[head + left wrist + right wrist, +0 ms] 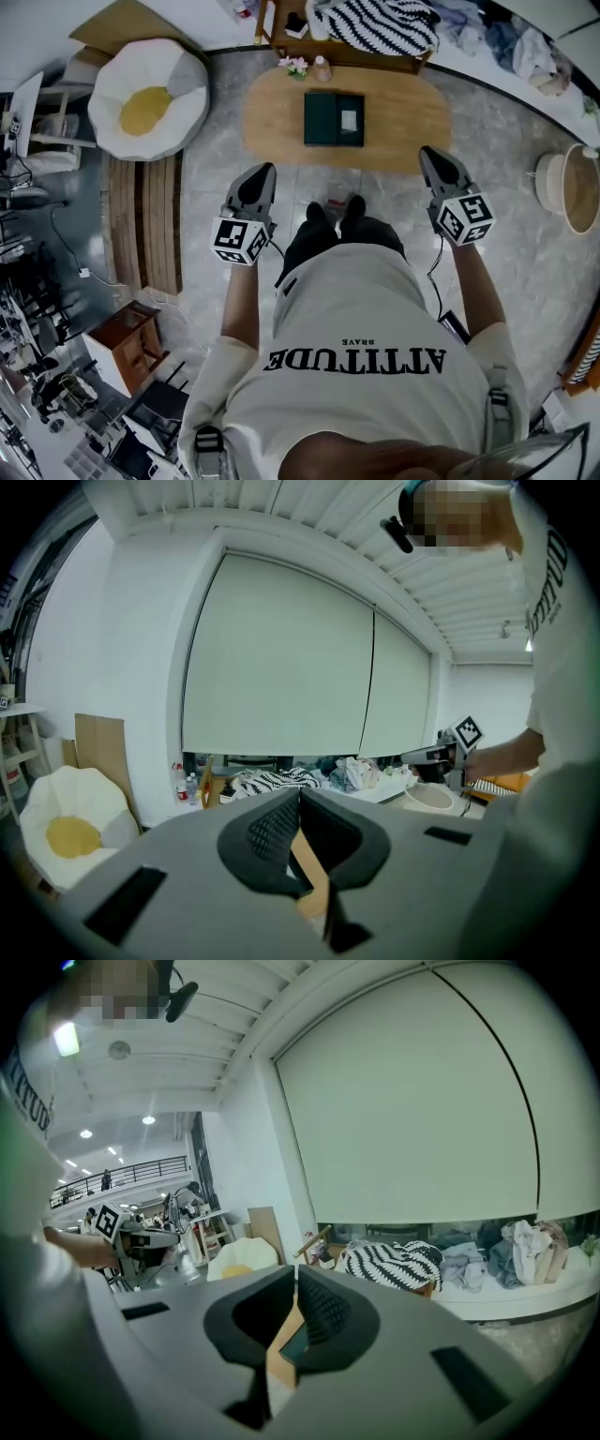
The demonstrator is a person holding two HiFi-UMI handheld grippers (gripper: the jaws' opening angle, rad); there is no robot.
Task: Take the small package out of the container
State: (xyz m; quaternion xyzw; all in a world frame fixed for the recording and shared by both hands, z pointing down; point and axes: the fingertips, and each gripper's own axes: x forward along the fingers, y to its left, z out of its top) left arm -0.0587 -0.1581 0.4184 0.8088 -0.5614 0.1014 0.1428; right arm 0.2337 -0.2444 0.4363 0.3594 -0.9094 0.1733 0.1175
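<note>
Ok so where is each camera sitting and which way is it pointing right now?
Head view: on the person's head, looking steeply down at the wooden table and dark container; shirt, legs, forearms, left gripper and right gripper show.
Left gripper view: on the left gripper, facing the window blind over its closed jaws; the person's shirt at right.
Right gripper view: on the right gripper, facing that blind too, jaws closed; shirt at left.
Shared: both gripper views show the striped fabric and egg-shaped cushion.
</note>
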